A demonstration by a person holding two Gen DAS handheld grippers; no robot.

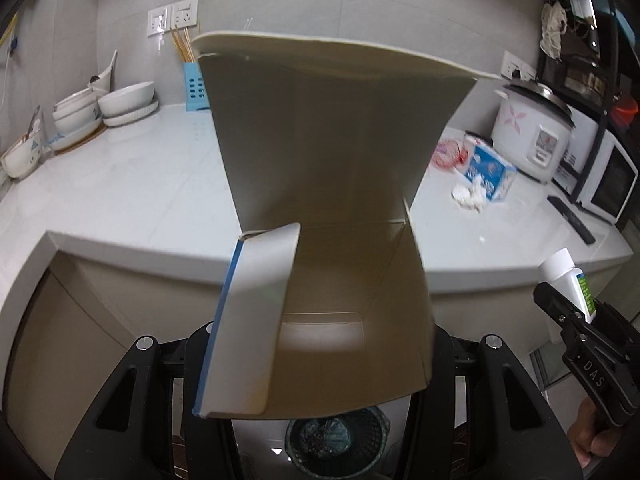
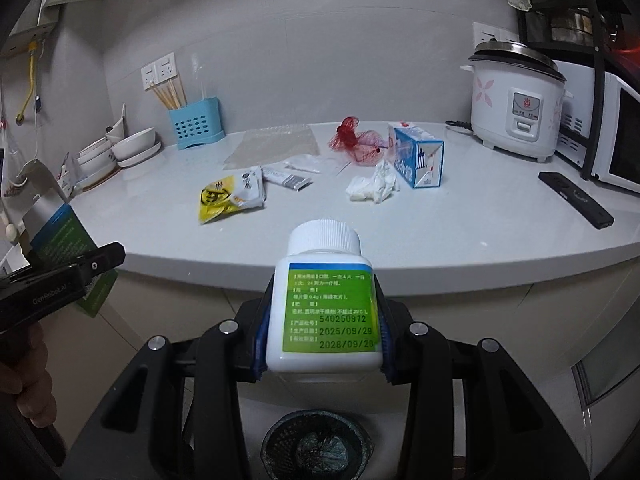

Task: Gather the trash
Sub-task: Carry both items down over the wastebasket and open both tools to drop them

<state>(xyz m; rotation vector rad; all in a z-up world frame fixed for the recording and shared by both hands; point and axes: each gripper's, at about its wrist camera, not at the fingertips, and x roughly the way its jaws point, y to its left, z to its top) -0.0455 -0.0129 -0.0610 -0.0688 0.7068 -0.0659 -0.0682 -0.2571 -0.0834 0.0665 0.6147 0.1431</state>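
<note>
My left gripper [image 1: 316, 344] is shut on an opened cardboard box [image 1: 328, 184] with a blue edge and a beige inside; the box fills the middle of the left wrist view. My right gripper [image 2: 324, 344] is shut on a white pill bottle [image 2: 326, 300] with a green label and a white cap. Both are held in front of the counter edge. A black mesh trash bin [image 2: 280, 424] with a dark bag stands on the floor below, with its rim [image 1: 376, 416] under the box. On the counter lie a yellow packet [image 2: 224, 198], crumpled tissue [image 2: 374, 186], red netting [image 2: 356, 140] and a blue-white carton [image 2: 418, 154].
A clear bubble-wrap sheet [image 2: 276, 142] and a small sachet [image 2: 288, 178] lie mid-counter. Stacked bowls [image 2: 120, 152] and a blue chopstick holder [image 2: 196, 122] stand at the left. A rice cooker [image 2: 516, 108], a microwave [image 2: 612, 136] and a black remote [image 2: 576, 200] are at the right.
</note>
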